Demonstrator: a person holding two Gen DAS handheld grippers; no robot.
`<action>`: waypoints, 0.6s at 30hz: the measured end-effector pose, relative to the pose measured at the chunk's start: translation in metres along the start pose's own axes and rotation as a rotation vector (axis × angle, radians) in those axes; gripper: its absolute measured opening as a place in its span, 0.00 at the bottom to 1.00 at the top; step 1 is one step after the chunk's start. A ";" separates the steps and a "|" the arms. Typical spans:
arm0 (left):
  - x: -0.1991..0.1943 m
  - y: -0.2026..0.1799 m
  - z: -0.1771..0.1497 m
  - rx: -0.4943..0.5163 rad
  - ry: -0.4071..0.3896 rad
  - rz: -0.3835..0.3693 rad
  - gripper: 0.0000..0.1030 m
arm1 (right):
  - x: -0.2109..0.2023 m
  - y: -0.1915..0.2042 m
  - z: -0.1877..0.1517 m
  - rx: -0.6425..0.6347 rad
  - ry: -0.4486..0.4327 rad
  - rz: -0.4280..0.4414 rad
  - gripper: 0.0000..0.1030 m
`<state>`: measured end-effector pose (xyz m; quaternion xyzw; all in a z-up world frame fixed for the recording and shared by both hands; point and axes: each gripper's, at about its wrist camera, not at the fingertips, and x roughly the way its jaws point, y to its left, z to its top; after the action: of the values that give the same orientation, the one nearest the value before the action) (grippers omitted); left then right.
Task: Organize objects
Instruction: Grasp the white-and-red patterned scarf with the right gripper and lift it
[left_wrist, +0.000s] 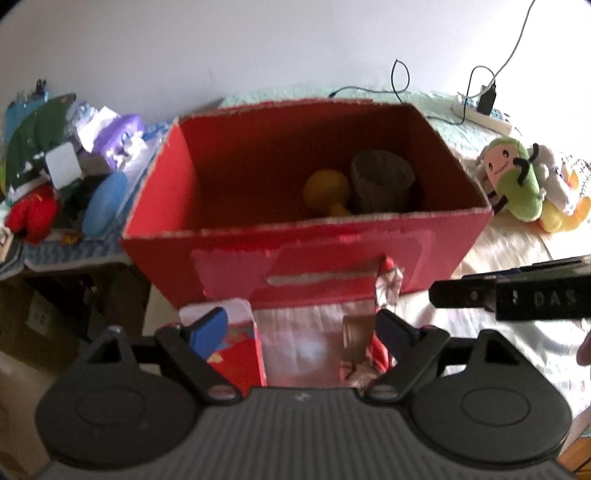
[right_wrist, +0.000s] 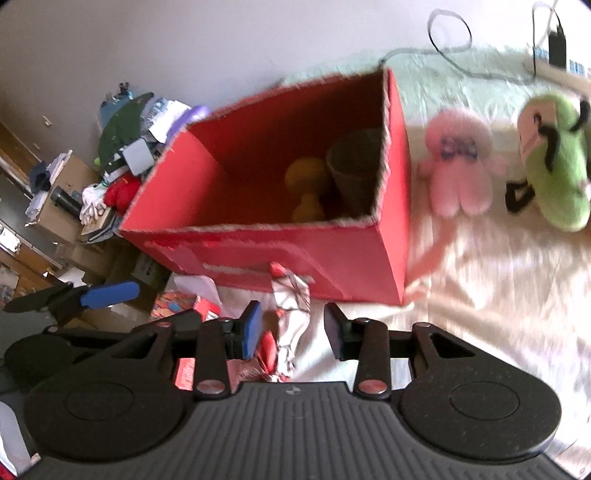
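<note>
crumpled red-and-white wrapper lies nearest, between my right gripper pads, ungripped. left gripper released, empty. red box just beyond. step: approach. next: clench on wrapper, lift over near wall.

- The open-topped red cardboard box stands in the middle of the pale bedsheet, walling off the near approach.
- Inside, its left half is bare; a yellow rounded toy and a brown ribbed cup fill the far right corner.
- A pink plush octopus and a green plush toy crowd the box's right side.
- Crumpled red-and-white wrapping lies just near the front wall.
</note>
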<state>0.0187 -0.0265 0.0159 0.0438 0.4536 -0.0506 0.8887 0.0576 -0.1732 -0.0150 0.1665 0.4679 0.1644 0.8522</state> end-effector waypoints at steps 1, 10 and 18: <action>0.002 0.000 -0.004 0.000 0.007 -0.009 0.81 | 0.004 -0.004 -0.001 0.013 0.012 0.001 0.38; 0.015 -0.006 -0.034 0.017 0.068 -0.237 0.78 | 0.032 -0.025 -0.019 0.150 0.108 0.080 0.40; 0.040 -0.017 -0.041 0.044 0.135 -0.325 0.80 | 0.046 -0.022 -0.028 0.178 0.140 0.113 0.45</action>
<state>0.0069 -0.0398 -0.0410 -0.0075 0.5122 -0.2006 0.8351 0.0601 -0.1690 -0.0729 0.2555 0.5290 0.1813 0.7887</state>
